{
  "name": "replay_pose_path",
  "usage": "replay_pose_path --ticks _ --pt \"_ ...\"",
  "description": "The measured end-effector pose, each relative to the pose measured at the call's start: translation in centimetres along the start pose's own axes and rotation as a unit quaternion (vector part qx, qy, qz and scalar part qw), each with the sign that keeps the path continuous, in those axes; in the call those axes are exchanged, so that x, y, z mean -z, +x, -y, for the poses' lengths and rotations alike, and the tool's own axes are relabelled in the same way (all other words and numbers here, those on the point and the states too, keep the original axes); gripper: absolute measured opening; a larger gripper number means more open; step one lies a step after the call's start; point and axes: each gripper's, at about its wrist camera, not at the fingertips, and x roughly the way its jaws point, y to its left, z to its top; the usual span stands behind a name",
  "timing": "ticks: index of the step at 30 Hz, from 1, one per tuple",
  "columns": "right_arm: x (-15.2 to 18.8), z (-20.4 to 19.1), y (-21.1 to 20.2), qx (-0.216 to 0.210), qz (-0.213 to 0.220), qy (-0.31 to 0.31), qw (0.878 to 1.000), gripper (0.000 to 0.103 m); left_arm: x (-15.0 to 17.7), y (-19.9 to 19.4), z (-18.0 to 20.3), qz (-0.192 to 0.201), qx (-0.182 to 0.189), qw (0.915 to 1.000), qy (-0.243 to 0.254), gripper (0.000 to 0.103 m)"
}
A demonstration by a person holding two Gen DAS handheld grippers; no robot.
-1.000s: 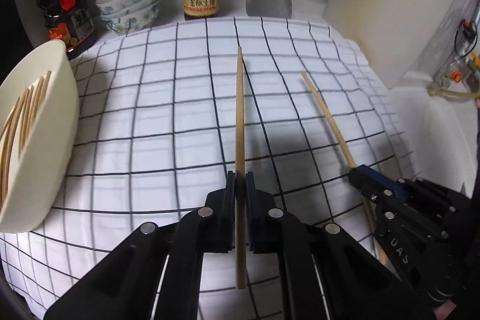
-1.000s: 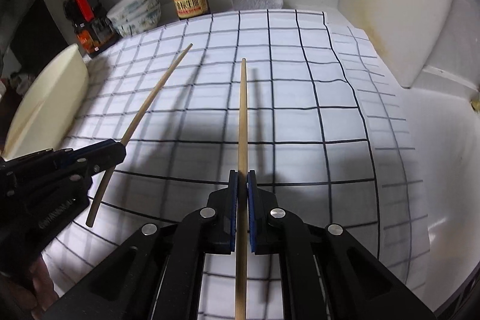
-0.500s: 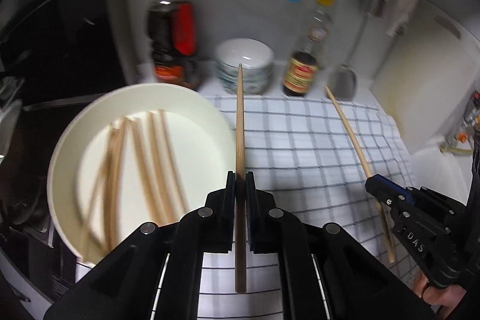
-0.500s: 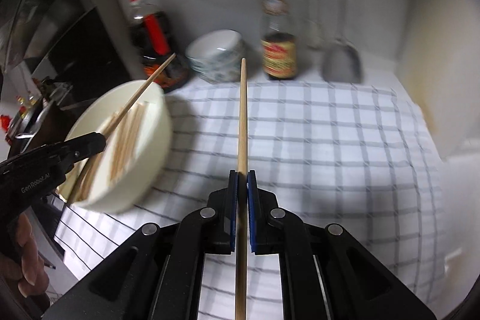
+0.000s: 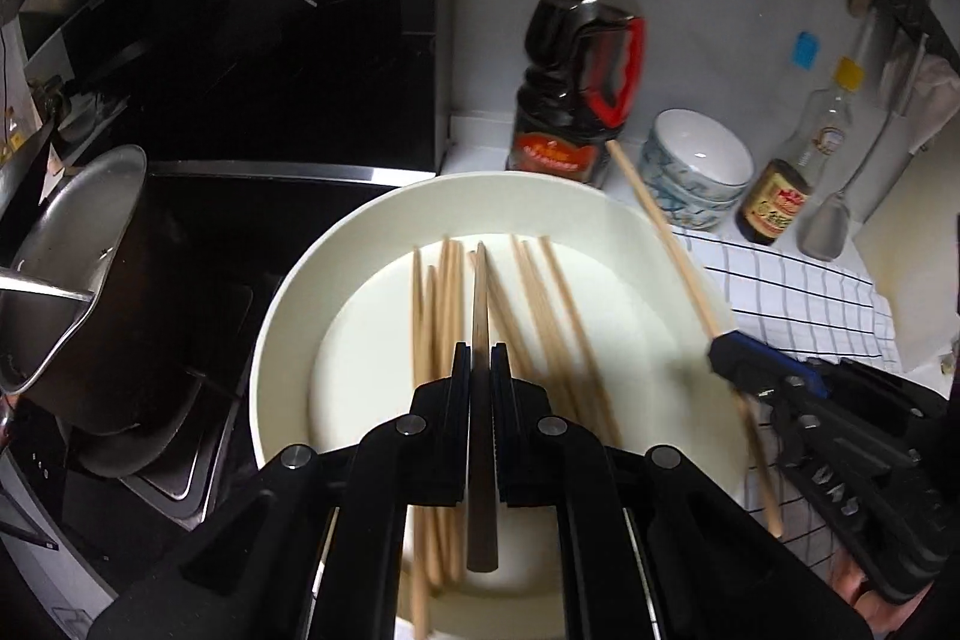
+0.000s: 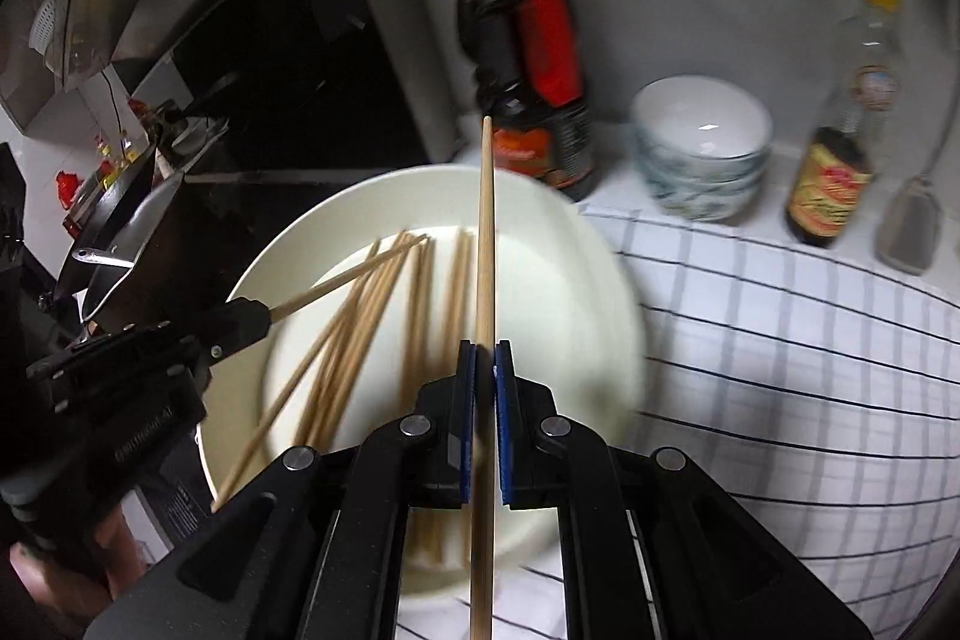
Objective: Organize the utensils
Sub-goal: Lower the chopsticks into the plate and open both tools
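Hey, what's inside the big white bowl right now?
The white bowl holds a loose pile of wooden chopsticks on its bottom. The left gripper covers the near part, so an exact count isn't possible.

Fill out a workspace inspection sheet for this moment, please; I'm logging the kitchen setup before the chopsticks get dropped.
Surface: white counter with a checked cloth.
Job's things: cream bowl holding loose chopsticks; one chopstick in the left gripper, another chopstick in the right.
Clutter: dark sauce jug, stacked small bowls, sauce bottle, spatula.
Grippers: left gripper shut on its chopstick above the bowl; right gripper shut on its chopstick near the bowl's rim.
Cables: nothing seen.
Surroundings: steel pot on a dark stove to the bowl's left; wall behind.
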Motion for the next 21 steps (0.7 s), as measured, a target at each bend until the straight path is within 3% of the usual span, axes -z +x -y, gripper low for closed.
replay_pose_path --ticks 8,13,14,15,16,17,18,21 --pt "-0.2 -1.1 4.9 0.008 -0.065 0.013 0.998 0.006 0.2 3.2 -1.0 -0.033 0.015 0.9993 -0.007 0.007" --pt "-0.1 -1.1 5.8 0.018 -0.079 0.019 0.997 0.006 0.5 4.9 -1.1 -0.059 0.023 0.9980 -0.009 0.008" --pt "0.0 -1.0 5.8 0.020 -0.080 0.022 0.996 0.006 0.6 5.0 -1.2 -0.063 0.018 0.9978 -0.012 0.014" --pt "0.0 -0.9 5.7 0.022 -0.078 0.026 0.996 0.006 0.6 5.1 -1.5 -0.067 0.013 0.9975 -0.018 0.033" --pt "0.0 -0.8 5.5 0.021 -0.075 0.029 0.997 0.008 0.6 5.0 -1.7 -0.065 0.011 0.9976 -0.022 0.046" --pt "0.0 -0.7 5.1 0.021 -0.071 0.032 0.997 0.013 0.5 4.6 -2.0 -0.056 0.006 0.9980 -0.028 0.071" --pt "-0.2 -0.8 4.9 0.023 -0.066 0.031 0.997 0.016 0.5 4.2 -2.3 -0.047 0.003 0.9984 -0.031 0.076" --pt "-0.4 -1.0 3.5 0.034 -0.056 0.018 0.998 0.018 0.2 3.1 -2.7 -0.043 -0.003 0.9985 -0.033 0.076"
